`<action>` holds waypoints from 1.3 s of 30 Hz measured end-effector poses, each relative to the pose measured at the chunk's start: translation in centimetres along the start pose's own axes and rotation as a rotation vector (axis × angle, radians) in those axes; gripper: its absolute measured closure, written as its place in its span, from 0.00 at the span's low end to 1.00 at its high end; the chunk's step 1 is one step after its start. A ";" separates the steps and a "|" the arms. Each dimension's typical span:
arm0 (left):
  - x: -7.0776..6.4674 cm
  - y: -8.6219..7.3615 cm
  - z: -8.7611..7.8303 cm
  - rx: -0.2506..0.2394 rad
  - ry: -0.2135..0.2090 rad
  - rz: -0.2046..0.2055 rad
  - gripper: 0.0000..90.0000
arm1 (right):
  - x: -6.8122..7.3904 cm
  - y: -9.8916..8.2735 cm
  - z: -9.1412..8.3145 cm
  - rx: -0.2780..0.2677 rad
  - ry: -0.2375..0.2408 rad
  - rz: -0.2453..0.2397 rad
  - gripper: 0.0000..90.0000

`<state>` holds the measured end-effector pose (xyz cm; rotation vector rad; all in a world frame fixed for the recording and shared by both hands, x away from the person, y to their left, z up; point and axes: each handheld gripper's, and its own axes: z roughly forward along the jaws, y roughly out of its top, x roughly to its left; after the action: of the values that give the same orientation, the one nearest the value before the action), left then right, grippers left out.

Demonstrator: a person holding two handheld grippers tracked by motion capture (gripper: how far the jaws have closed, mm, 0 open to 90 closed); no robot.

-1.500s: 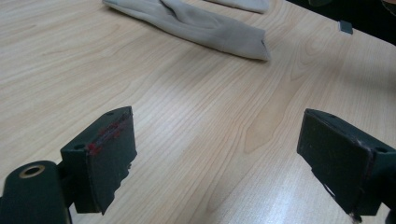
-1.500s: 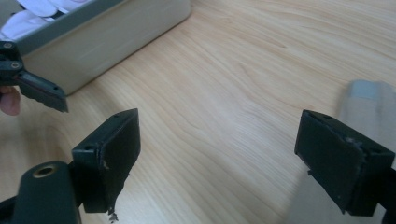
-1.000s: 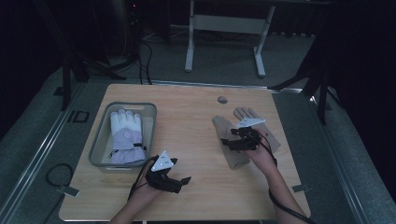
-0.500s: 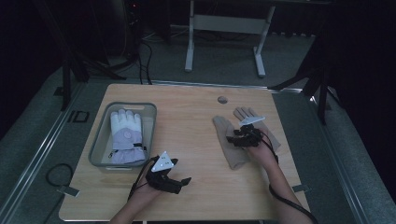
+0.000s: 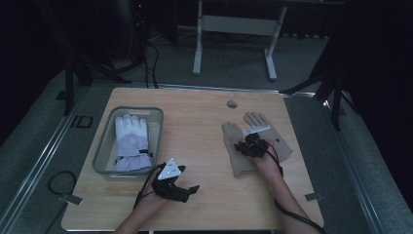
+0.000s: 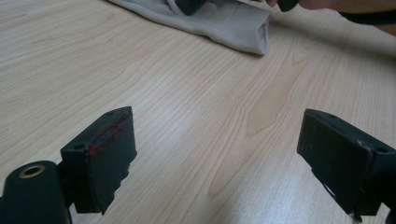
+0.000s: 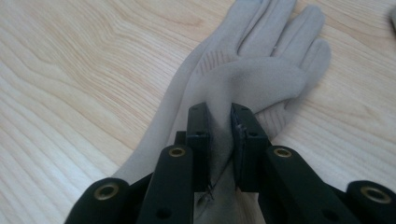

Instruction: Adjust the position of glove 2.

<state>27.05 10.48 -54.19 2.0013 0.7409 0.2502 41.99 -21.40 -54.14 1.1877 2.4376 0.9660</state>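
Two gloves lie on my table [image 5: 195,117], one tan, one white. My right gripper [image 5: 249,146] has slid toward 12 o'clock along the tan glove [image 5: 238,161] since a second ago, from over its cuff up to mid-palm. My left gripper [image 5: 181,189] has not moved from the near edge, at about 7 o'clock on the table.

In the right gripper view, my jaws are narrow and pinch a raised fold of the tan glove [image 7: 261,79], which bunches up between them while the fingers lie flat beyond. Seen from above, the tan glove sits at about 3 o'clock on the table, its long axis running roughly from 6 to 12, cuff toward me and fingers pointing away, tilted slightly toward 1 o'clock.

My left gripper [image 6: 219,158] stands wide, nothing between the jaws, bare wood beneath; the tan glove's cuff [image 6: 233,28] shows beyond it.

At 9 o'clock, the white glove [image 5: 130,141] lies in a grey tray [image 5: 104,148], fingers pointing to 12.
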 end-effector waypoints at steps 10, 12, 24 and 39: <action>-0.1 0.1 -0.2 -0.017 0.003 -0.001 0.13 | 4.3 1.0 -1.9 -0.066 -0.017 0.139 0.89; -0.1 0.1 -0.2 -0.018 0.006 0.002 0.13 | 6.2 1.2 -2.8 -0.103 -0.066 0.164 0.89; -0.2 -0.2 -0.1 -0.012 0.002 0.010 0.13 | 7.8 -1.4 -0.8 -0.068 -0.049 0.238 0.75; -0.4 -0.4 0.1 -0.001 0.001 0.021 0.13 | 7.2 -1.3 -2.9 -0.105 0.015 0.128 0.56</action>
<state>26.66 10.32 -54.58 2.0086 0.7210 0.2638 35.20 -17.72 -52.45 1.3169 2.3146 1.1275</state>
